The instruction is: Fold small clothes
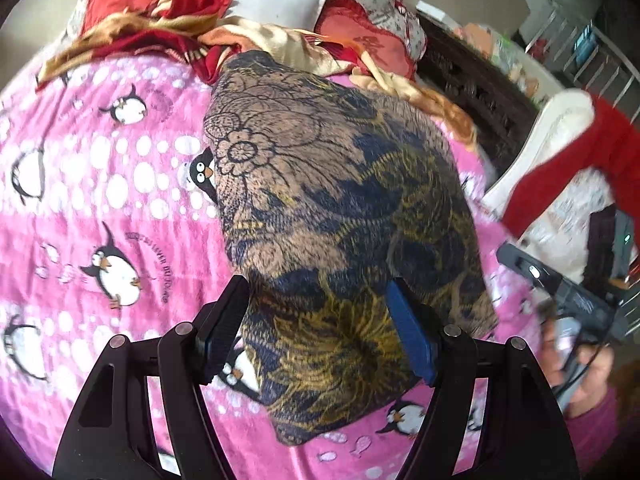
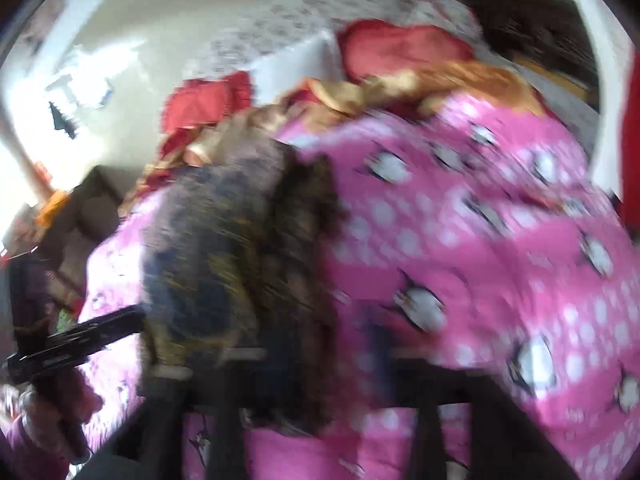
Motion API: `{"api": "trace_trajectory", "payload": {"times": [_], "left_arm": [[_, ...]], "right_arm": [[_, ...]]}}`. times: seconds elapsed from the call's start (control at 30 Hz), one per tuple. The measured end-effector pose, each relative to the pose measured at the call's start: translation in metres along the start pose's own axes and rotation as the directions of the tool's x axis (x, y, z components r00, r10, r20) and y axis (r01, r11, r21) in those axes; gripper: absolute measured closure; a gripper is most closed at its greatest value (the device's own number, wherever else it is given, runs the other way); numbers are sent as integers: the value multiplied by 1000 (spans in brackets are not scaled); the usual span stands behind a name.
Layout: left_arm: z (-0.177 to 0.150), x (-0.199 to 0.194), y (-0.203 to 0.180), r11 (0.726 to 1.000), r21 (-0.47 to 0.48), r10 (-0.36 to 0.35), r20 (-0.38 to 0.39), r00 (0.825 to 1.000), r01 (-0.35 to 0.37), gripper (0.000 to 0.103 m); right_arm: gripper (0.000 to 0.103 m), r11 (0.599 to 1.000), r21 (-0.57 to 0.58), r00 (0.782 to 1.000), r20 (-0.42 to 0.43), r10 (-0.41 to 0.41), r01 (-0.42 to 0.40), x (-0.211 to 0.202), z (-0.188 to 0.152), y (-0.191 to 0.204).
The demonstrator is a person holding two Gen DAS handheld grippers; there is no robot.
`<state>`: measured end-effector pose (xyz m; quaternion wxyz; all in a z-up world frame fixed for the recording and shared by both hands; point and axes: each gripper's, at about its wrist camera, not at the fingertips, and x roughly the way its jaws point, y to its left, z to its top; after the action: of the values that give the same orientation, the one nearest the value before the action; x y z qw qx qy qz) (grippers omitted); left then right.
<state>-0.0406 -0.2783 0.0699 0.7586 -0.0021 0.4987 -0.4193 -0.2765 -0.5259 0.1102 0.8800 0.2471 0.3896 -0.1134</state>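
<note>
A small brown garment (image 1: 332,208) with a dark blue and yellow flower pattern lies folded on the pink penguin blanket (image 1: 100,200). My left gripper (image 1: 316,312) is open just above its near end, one finger on each side of the cloth. In the left wrist view my right gripper (image 1: 560,280) shows at the right edge, away from the garment. The right wrist view is badly blurred: the garment (image 2: 224,248) is a dark mass at centre left, and my right gripper (image 2: 312,364) is a smeared dark shape whose jaws I cannot read.
Red and gold cloths (image 1: 180,20) and a white pillow (image 1: 280,0) are heaped at the far end of the bed. A dark carved headboard (image 1: 472,80) and a red and white garment (image 1: 568,160) are at the right.
</note>
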Motion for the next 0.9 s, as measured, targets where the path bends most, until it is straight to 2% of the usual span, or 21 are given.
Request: {"api": "trace_trajectory", "payload": {"times": [0.07,0.13,0.27,0.4,0.43,0.47,0.5,0.57,0.63,0.77,0.9], "left_arm": [[3,4,9,999,-32,-27,0,1000,27,31],[6,10,19,997,-59,-53,-1,999,53,31],[11,27,33,986,-112,-125,1,992,124,22],[15,49,38,972,-148,-187,-33,982,180,22],[16,49,35,975,-135,-183,-31,983,177,25],[15,47,33,976,-128,-182,-33,983,176,38],[16,41,30,975,-123,-189,-38,981,183,47],[18,26,28,975,-109,-198,-30,980,194,67],[18,-3,26,973,-92,-213,-20,977,210,69],[5,-60,24,986,-34,-165,-26,986,164,69],[-45,-110,41,995,-27,-98,-70,993,96,69]], "right_arm": [[10,997,-34,998,16,65,-64,11,8,10],[10,996,-65,998,20,63,-62,24,11,18],[12,990,-56,991,-46,124,-126,66,22,17],[54,991,-63,991,-60,118,-121,78,23,27],[60,991,-65,992,-53,113,-116,75,22,34],[67,992,-76,994,-47,102,-106,73,22,38],[73,992,-87,995,-38,91,-94,69,23,43],[77,991,-77,994,-20,110,-111,55,25,50],[79,988,-66,990,-15,138,-139,41,27,59],[79,972,-69,974,-45,223,-226,14,13,91],[79,953,-82,954,-100,283,-291,-1,-21,126]]}}
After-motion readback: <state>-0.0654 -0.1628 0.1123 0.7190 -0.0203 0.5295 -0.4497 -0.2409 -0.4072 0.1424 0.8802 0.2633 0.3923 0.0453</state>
